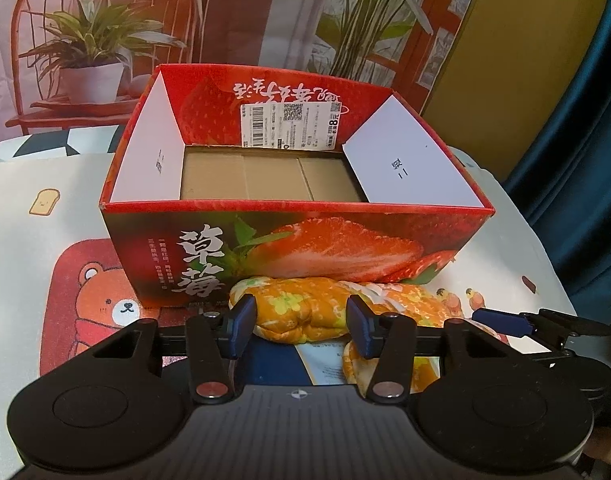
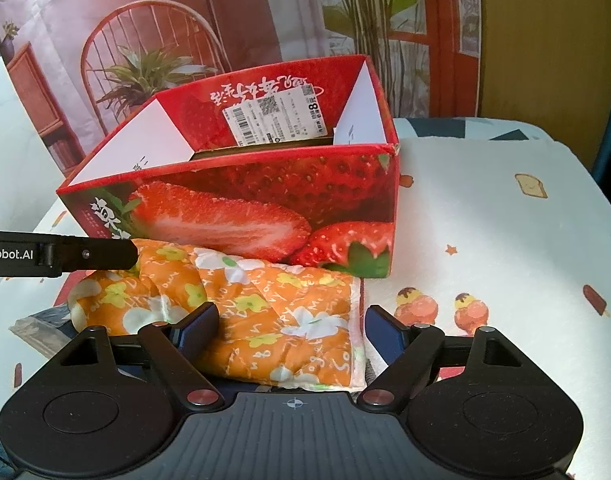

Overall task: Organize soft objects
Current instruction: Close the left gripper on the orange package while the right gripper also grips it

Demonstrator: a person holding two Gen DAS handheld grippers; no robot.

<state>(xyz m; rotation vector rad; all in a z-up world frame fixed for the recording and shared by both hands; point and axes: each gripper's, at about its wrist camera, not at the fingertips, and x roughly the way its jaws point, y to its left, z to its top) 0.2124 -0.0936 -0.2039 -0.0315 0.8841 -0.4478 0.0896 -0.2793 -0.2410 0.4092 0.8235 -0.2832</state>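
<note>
Both tongs, left tongs (image 1: 301, 322) and right tongs (image 2: 291, 330), straddled the floral quilted cloth (image 2: 241, 304), jaws released; pinching each end evenly would lift it into the strawberry box (image 1: 297, 236).

the label (image 1: 291, 126) print inside the box (image 1: 289, 240) is too small to read.

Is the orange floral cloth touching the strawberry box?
Touching. The right wrist view shows the orange floral cloth bunched against the strawberry box front wall, no gap along its base.

cartoon-print table cover (image 2: 485, 216): strawberry box (image 2: 265, 200), orange floral cloth (image 2: 265, 304) against it.
</note>
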